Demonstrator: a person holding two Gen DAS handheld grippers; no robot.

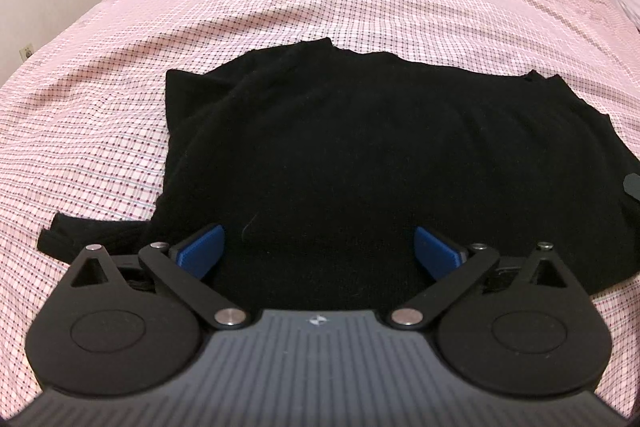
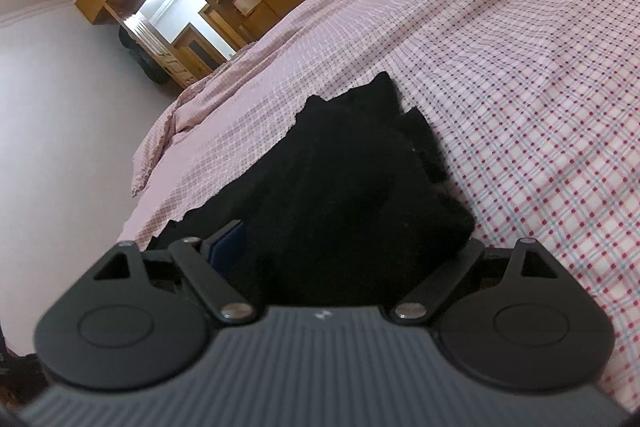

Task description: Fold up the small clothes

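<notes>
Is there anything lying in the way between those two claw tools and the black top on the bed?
Nothing visible does. The left gripper hovers open right over the black sweater, with only the garment beneath it. The right gripper has a bunched part of the sweater between its wide-spread fingers. Around the sweater, only the pink checked bedcover shows.

Dim indoor light, fisheye-bent edges, bright doorway (image 2: pixel 168 11) glare

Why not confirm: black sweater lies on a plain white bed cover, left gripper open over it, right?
Wrong on the cover. The left wrist view shows the bed cover is pink checked, not plain white. The rest holds: the black sweater lies on it, and the left gripper is open over it.
</notes>
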